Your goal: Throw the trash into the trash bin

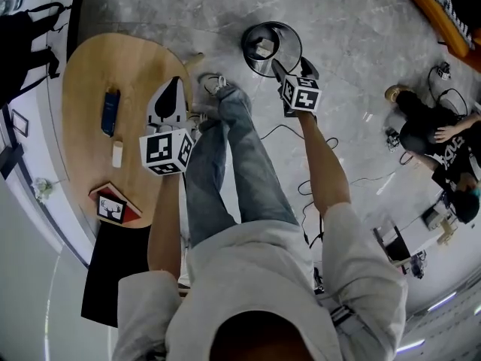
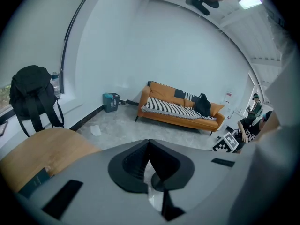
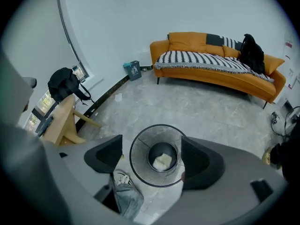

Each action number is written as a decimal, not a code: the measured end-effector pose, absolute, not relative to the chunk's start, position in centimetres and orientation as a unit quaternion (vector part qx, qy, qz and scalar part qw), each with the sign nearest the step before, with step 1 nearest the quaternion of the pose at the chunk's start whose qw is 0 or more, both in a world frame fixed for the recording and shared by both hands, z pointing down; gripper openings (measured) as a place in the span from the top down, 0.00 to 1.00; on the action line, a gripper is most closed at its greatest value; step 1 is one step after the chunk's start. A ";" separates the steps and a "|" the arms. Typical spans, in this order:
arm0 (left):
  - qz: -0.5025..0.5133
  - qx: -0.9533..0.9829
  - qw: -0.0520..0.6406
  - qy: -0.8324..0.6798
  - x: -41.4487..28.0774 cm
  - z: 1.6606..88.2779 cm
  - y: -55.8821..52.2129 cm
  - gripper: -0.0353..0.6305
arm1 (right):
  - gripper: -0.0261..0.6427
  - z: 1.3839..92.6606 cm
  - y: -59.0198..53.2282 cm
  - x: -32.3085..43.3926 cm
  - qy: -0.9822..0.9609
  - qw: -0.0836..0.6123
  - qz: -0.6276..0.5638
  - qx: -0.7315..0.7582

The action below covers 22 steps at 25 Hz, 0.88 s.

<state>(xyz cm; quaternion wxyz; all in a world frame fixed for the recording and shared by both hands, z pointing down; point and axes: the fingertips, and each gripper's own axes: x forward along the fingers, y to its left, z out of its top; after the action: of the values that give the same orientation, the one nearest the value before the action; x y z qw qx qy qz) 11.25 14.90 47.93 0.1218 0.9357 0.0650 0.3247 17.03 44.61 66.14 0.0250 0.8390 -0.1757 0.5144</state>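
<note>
My head view looks steeply down over counter (image 1: 90,74) and bin (image 1: 288,42). Right gripper view sits close above that bin, tilted down. Left gripper view faces level across the room. Both share the sofa (image 3: 187,40).

1. The floor (image 3: 197,107) is pale grey stone with faint marbled veins.
2. The walls (image 3: 112,27) are plain white, and a dark skirting (image 3: 110,90) runs along their foot.
3. An orange sofa (image 3: 187,41) on dark legs stands against the far wall. A black-and-white striped throw (image 3: 201,61) lies across its seat, and a black bag (image 3: 252,50) sits near one end.
4. A small teal container (image 3: 133,70) stands at the wall, near the sofa's other end.
5. A wooden table (image 1: 90,74) with a rounded top stands by the window side, with a black backpack (image 2: 33,95) at its far end.
6. Daylight comes through a window (image 3: 47,100) just beside the backpack, and a ceiling panel light (image 2: 249,1) glows overhead.
</note>
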 end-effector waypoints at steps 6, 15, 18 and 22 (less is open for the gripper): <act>0.319 0.937 0.132 0.040 10.6 47.4 13.7 0.92 | 0.41 61.5 40.0 17.9 -0.237 0.035 0.469 0.850; 0.291 0.944 0.151 -0.029 8.3 45.9 9.4 0.92 | 0.92 56.0 31.2 17.7 -0.337 0.077 0.419 0.839; 0.283 0.944 0.159 -0.066 6.3 45.5 7.3 0.92 | 0.92 54.5 28.0 17.4 -0.378 0.096 0.401 0.829; 0.271 0.939 0.173 -0.121 2.9 45.0 4.1 0.92 | 0.92 53.2 22.7 16.0 -0.438 0.123 0.381 0.805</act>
<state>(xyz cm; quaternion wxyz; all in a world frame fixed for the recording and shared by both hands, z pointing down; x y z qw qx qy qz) 2.93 4.07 45.02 0.1727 0.9390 -0.1215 0.2715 16.04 22.70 53.19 0.1231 0.8053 -0.4375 0.3807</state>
